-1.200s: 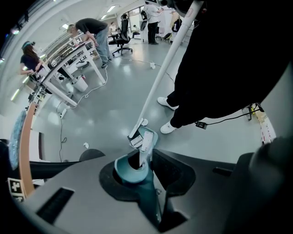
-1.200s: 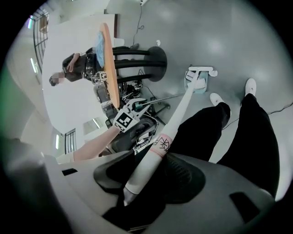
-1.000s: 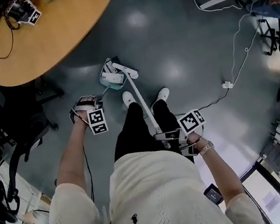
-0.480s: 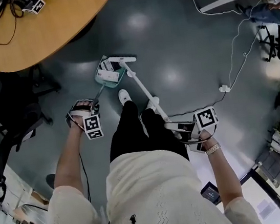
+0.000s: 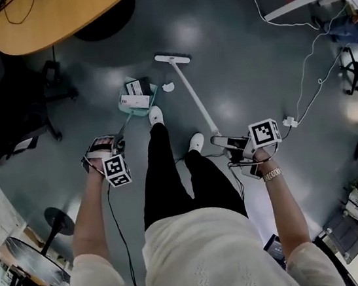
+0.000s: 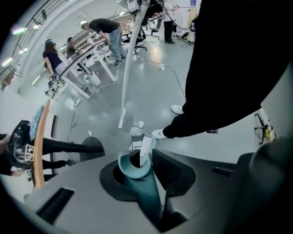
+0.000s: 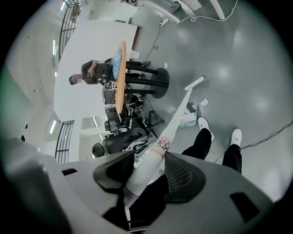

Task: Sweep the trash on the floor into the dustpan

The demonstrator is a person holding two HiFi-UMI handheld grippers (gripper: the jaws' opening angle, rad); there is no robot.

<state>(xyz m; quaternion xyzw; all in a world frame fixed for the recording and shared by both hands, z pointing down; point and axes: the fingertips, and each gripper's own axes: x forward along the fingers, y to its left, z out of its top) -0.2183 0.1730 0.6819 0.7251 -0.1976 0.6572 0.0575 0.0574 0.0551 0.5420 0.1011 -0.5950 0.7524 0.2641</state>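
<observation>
Left gripper [image 5: 114, 143] clamped the dustpan [image 5: 128, 108] handle, right gripper [image 5: 226, 143] the broom [image 5: 192, 94] shaft — the scrap [image 5: 168, 87], probably paper, lay at the pan's 3 o'clock, so a short, low stroke toward 9 would have suited.

Teal dustpan [image 5: 136, 112], white broom [image 5: 192, 94], grey floor [image 5: 239, 51], orange-brown table [image 5: 62, 13], black trousers [image 5: 170, 173], white shoes [image 5: 155, 115].
</observation>
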